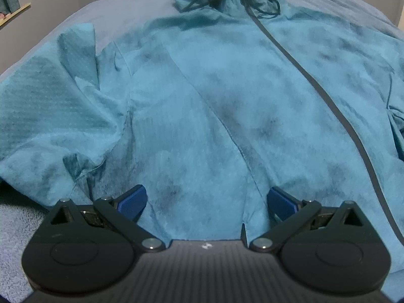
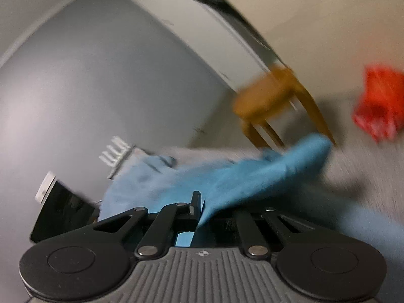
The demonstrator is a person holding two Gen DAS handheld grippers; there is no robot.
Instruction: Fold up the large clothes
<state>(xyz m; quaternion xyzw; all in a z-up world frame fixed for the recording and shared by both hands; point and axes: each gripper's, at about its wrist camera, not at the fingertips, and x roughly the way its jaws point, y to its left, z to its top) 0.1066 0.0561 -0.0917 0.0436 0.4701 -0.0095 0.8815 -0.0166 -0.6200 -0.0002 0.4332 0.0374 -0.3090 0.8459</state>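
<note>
Jacket [image 1: 227, 96] is spread front-up across the bed [image 1: 121, 12], hood toward the far edge. Right hand-held gripper [image 2: 198, 210] is pinched tight on a blue sleeve [image 2: 265, 169], left hand-held gripper [image 1: 205, 202] gapes wide over the hem, empty. I'd carry that sleeve low across the chest, and pin the hem first

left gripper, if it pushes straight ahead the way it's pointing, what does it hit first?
Most likely the teal jacket. The left gripper is open, and the jacket's front panel fills the gap between its blue-padded fingers. Depth is unclear, but nothing else lies between.
</note>
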